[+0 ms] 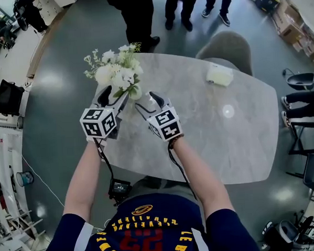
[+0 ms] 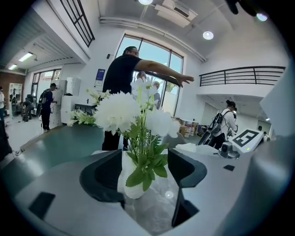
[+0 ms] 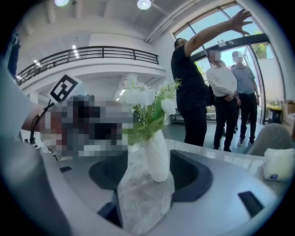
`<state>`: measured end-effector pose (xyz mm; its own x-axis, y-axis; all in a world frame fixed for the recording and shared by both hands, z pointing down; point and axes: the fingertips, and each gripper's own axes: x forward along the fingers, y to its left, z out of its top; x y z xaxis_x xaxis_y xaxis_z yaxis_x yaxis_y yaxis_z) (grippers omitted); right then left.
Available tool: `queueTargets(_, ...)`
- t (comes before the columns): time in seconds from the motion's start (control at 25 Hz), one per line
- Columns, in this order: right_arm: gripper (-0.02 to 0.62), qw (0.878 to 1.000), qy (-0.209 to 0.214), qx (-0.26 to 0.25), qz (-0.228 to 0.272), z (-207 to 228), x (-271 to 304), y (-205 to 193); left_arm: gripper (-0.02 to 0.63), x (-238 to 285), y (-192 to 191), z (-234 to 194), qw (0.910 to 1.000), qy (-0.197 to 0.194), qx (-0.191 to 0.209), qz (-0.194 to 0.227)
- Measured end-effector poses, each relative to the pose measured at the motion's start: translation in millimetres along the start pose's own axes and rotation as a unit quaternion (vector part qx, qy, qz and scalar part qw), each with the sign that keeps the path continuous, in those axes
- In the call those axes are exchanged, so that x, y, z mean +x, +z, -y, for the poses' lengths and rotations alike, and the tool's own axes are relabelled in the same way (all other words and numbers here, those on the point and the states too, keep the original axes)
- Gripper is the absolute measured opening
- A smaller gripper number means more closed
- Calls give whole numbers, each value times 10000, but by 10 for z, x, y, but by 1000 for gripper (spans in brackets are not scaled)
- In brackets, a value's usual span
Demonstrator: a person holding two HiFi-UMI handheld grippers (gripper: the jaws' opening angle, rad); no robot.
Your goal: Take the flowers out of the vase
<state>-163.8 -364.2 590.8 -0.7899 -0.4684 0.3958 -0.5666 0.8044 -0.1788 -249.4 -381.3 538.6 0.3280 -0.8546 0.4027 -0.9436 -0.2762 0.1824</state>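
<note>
while i watched the head feed, the left gripper [image 1: 115,94] and the right gripper [image 1: 149,102] both sat low over the marble table [image 1: 225,134], side by side, noses angled downward and converging on the same spot. the white vase [image 1: 136,92] stood upright on the table just ahead of the two sets of tips, the left gripper's tips on one side of it and the right gripper's on the other.

in the left gripper view the dark fingers [image 2: 103,175] stood wide apart. the vase showed in the opening between them, closer to the left-hand finger than to the other. i saw no pad pressing on it, though i could not tell whether that nearer finger brushed it. green leaves [image 2: 147,168] hung down over the vase mouth at finger height, and the flowers [image 2: 120,110], white blooms on thin green stems, rose well above the tips.

in the right gripper view that gripper's fingers [image 3: 189,175] were also spread wide, with nothing clamped. the vase stood between them and a little beyond the tips, bare marble showing in front of its foot. the flowers were in the vase, topping out high above the fingers.

off to the right of the right gripper's fingers, well apart, a small white packet [image 1: 219,74] lay on the table, with a grey chair [image 1: 226,45] behind it. several people [image 1: 138,13] stood beyond the far edge of the table, past the flowers.
</note>
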Motion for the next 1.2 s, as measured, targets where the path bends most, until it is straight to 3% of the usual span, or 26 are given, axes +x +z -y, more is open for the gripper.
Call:
queueTargets(0.56,262,9995,-160,210,192,156,-237,5,314,389,119,-17,9992,-292,79,270)
queueTargets(0.96,261,9991,-213,232,284,193,-371,29,147,315,131,-14,9989,121,211,398)
queueTargets(1.2,261,9992,-202,238,262,213,-398,1,68,354,113,36,9986,170,305,401)
